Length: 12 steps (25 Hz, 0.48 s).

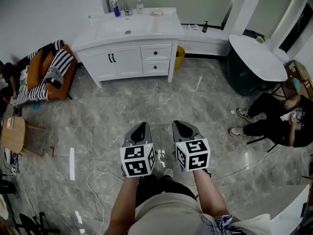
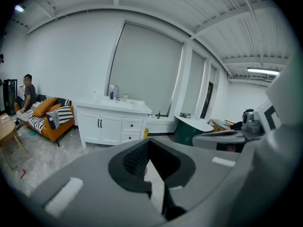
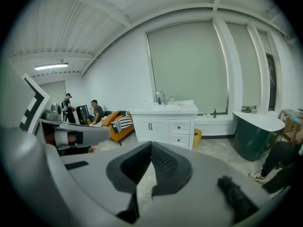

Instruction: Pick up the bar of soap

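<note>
Both tools sit low in my head view, side by side above my knees, each a smooth grey moulded shell with a black-and-white marker cube at its back. The left gripper (image 1: pixel 143 126) and the right gripper (image 1: pixel 177 124) both have their fingers drawn together at the tips with nothing between them. In the gripper views the black cross-hatched pads (image 2: pixel 135 157) taper to a meeting point. What I take for the bar of soap (image 1: pixel 156 12) is a small pale round shape on the glossy white countertop, right of the basin (image 1: pixel 117 28). It is too small for me to be sure, and it lies well apart from both grippers. The countertop caps a white vanity cabinet (image 1: pixel 127 58) with dark handles, and a curved chrome tap (image 1: pixel 123 4), a blue bottle (image 1: pixel 117 11) and a small clear bottle (image 1: pixel 140 6) stand along its back edge. A stretch of grey veined marble floor (image 1: pixel 146 102) lies between the cabinet and me, with a thin white cable (image 1: pixel 93 180) looping to my left. A yellow bin (image 1: pixel 179 58) stands just beside the cabinet's right end. Further right are a dark green tub (image 1: pixel 259 58) with a white rim and a seated person (image 1: pixel 274 119) in black. On the left are an orange sofa (image 1: pixel 44 75) draped in striped fabric and a wooden side table (image 1: pixel 13 133).
</note>
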Available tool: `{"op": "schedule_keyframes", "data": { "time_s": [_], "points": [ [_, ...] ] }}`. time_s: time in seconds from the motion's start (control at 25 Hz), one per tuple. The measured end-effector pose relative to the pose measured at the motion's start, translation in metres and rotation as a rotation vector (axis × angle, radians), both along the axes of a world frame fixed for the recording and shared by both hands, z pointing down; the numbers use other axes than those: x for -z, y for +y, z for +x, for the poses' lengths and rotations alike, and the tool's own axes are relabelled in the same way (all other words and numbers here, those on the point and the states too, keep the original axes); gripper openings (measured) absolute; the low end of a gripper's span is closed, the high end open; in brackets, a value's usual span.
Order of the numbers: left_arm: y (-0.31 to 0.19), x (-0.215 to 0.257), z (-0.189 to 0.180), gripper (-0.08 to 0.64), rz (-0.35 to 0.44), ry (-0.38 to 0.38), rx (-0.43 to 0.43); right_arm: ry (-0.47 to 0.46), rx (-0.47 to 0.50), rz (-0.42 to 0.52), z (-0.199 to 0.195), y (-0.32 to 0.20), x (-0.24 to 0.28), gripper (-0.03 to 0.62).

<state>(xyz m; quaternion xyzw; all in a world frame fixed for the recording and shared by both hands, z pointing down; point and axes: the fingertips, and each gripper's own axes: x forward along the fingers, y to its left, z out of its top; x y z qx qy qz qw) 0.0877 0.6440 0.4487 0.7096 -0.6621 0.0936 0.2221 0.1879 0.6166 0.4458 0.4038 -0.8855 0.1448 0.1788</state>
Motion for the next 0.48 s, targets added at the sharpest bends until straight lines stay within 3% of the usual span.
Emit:
{"op": "schedule_keyframes", "data": {
  "time_s": [0.24, 0.28, 0.32, 0.48],
  "points": [
    [-0.004, 0.001, 0.012, 0.006, -0.013, -0.008, -0.017, -0.047, 0.053, -0.008, 0.002, -0.002, 0.002, 0.022],
    [-0.003, 0.000, 0.013, 0.006, -0.017, -0.008, -0.015, -0.062, 0.068, -0.017, 0.003, -0.001, 0.002, 0.044],
    [-0.003, -0.002, 0.014, 0.006, -0.021, -0.007, -0.011, -0.074, 0.082, -0.022, 0.003, -0.001, 0.002, 0.109],
    [-0.004, -0.006, 0.021, 0.006, -0.024, -0.005, 0.000, -0.080, 0.107, 0.017, 0.008, -0.002, 0.004, 0.160]
  ]
}}
